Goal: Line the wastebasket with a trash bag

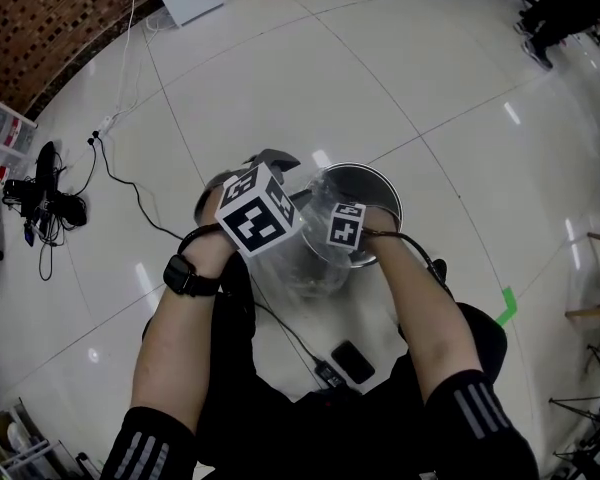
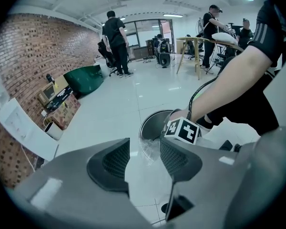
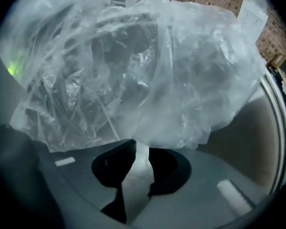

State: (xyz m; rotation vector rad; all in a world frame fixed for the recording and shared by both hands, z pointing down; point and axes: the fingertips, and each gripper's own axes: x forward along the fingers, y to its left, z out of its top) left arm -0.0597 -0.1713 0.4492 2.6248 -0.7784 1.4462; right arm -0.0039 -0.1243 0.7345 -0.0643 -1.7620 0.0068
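Fingers (image 3: 115,165) of your right gripper (image 3: 142,150) pinch the trash bag (image 3: 148,70) directly over the wastebasket (image 1: 372,180) mouth; your left gripper (image 2: 144,151), spread and empty, sits just beside it.

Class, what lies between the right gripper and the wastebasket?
The clear trash bag, bunched up and pinched in the right gripper; the right gripper view shows it in front of the wastebasket.

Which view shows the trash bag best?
Right gripper view: the clear crumpled plastic trash bag fills it, pinched in the right gripper. Head view hides most behind cubes; left gripper view shows a scrap.
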